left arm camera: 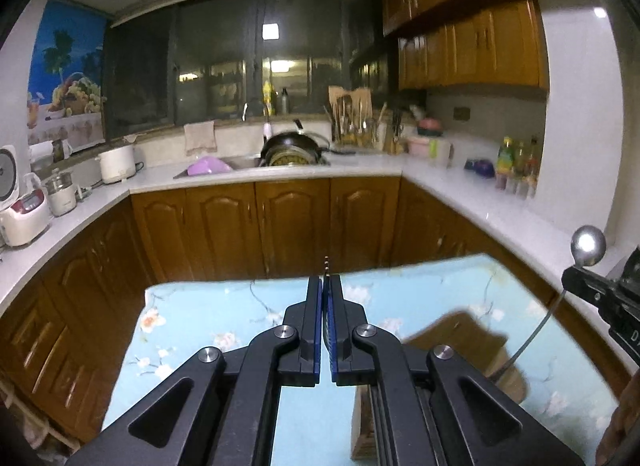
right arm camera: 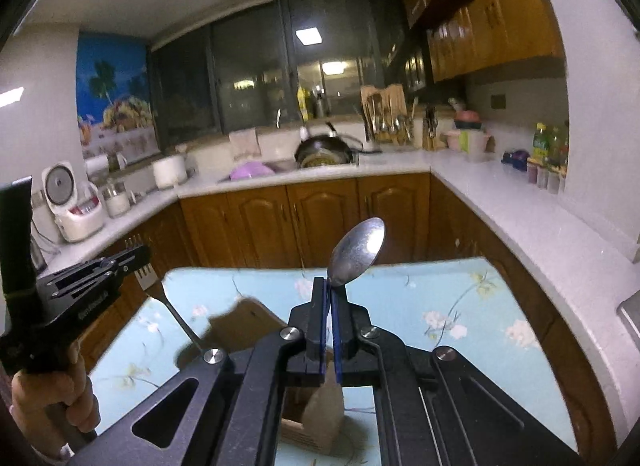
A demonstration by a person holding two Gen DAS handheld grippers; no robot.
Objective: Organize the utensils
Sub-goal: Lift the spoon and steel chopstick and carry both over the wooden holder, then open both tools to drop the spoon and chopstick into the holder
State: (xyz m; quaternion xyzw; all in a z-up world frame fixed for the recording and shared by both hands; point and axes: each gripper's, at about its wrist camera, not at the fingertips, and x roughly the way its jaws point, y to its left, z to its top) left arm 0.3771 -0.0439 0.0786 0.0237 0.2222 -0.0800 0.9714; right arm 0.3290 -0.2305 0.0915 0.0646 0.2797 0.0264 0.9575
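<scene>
My right gripper (right arm camera: 331, 286) is clamped on a spoon (right arm camera: 357, 248) at its neck, bowl up; my left gripper (right arm camera: 138, 256) pinches a fork (right arm camera: 149, 273) — both above the wooden holder (right arm camera: 310, 424). Light, stiff, slick steel — grip the handle firmly.

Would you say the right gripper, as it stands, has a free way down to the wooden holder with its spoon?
Probably yes: the right gripper grips the spoon upright, and the wooden holder sits just below it on the floral tablecloth, nothing visible between.
</scene>
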